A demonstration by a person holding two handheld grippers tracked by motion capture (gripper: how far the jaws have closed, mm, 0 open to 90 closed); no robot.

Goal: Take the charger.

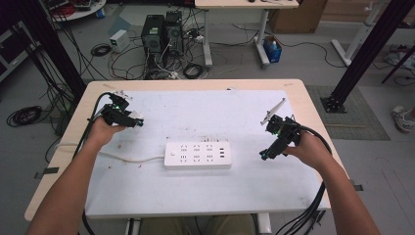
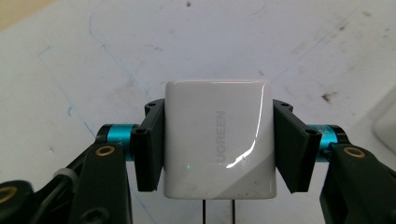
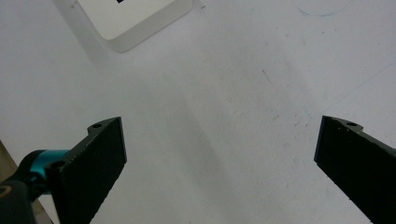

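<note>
Clamped between our left gripper's [image 2: 219,140] two black jaws, low in the centre of the left gripper view, we are holding a white charger [image 2: 218,137]; the jaws are pressing on its two sides and its two metal prongs are pointing toward the bottom edge of the frame. In the high view we are carrying that gripper [image 1: 138,122] at the left of the frame, above the white mat [image 1: 205,196] and well apart from the power strip [image 1: 197,155], which is lying flat at the centre of the mat with its cable trailing off to the left.

We are keeping our right gripper [image 1: 264,155] at the right of the high view, near the strip's right end, with nothing in it. In the right gripper view [image 3: 219,158] its jaws are standing wide apart over bare mat, and a corner of the strip [image 3: 135,18] is showing at the upper left.

We are judging the work as partly done: the charger is picked up and gripped firmly. Still ahead of us are bringing it across to the strip, turning the prongs down over a socket and pressing it in, perhaps while we are steadying the strip with the free gripper.
</note>
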